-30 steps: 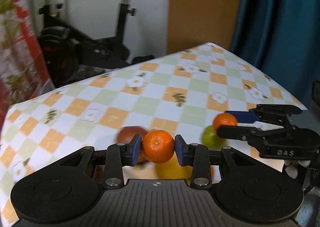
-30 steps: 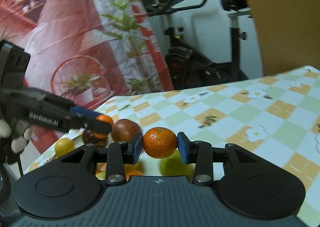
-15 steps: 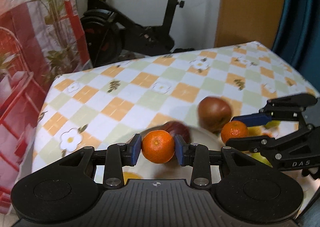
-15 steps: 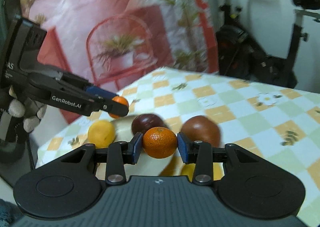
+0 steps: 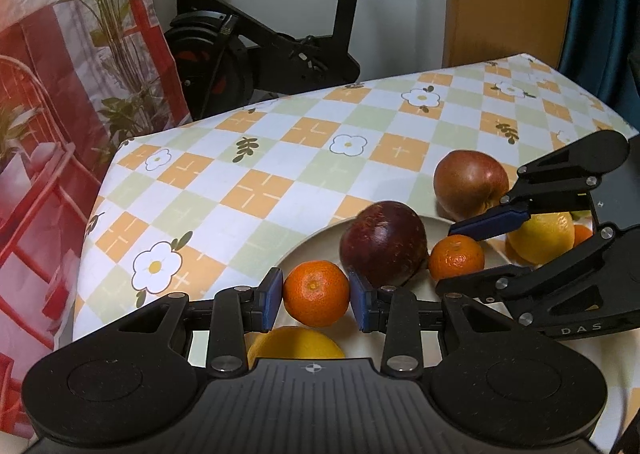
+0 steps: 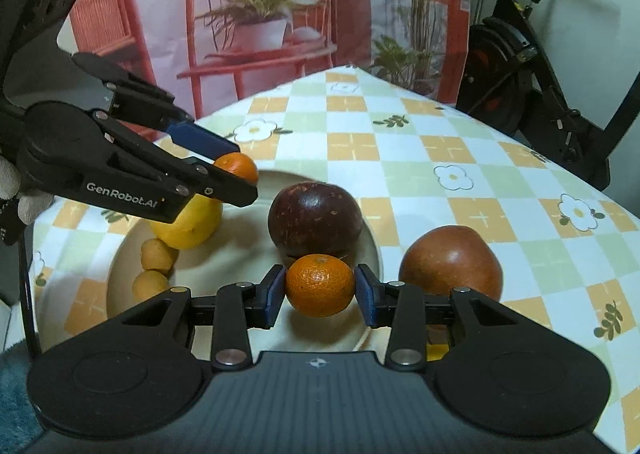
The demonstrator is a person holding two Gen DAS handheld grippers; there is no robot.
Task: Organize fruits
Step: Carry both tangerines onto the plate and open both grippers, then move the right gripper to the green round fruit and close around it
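Two grippers, left gripper [image 5: 316, 296] and right gripper [image 6: 320, 292], each pinch a mandarin above the plate [image 6: 120, 254], where releasing could nudge the dark plum [image 6: 315, 218] rolling.

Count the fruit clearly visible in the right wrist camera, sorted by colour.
orange tangerines: 2
dark purple fruit: 1
red-brown apple: 1
large yellow fruit: 1
small yellow-orange fruits: 2
Total: 7
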